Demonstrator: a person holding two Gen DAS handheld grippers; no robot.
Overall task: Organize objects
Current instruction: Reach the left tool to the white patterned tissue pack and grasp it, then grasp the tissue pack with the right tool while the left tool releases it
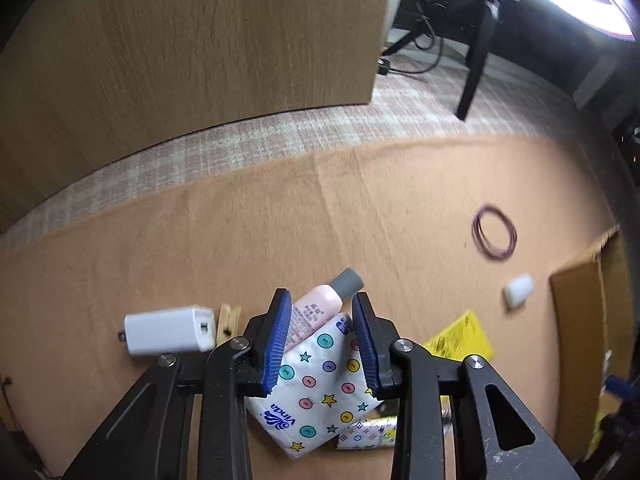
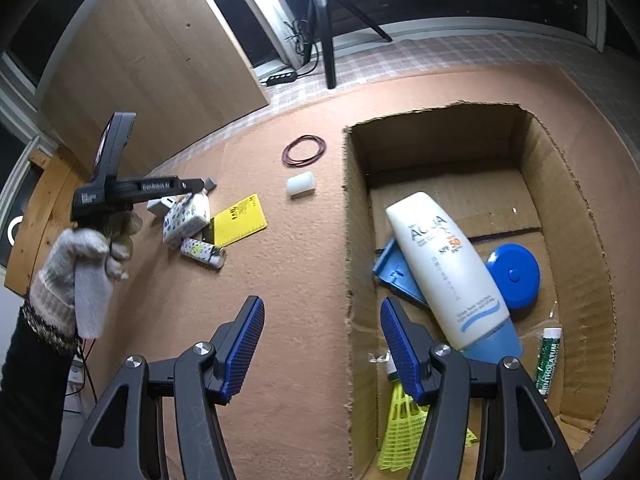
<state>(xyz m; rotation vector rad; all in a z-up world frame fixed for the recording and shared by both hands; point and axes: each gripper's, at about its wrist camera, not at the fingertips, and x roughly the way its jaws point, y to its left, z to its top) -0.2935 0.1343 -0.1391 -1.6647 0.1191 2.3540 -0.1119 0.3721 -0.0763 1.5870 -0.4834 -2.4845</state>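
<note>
Pink bottle (image 1: 316, 312) leans on tissue pack (image 1: 320, 384), left gripper (image 1: 320, 340) pinching pack; right gripper (image 2: 320, 344) half-open, empty.

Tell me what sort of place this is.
Probably a room at home, with a sorting spot laid out on the floor: a cardboard sheet lies on checked flooring, next to a wooden cabinet, a tripod and cables.
</note>
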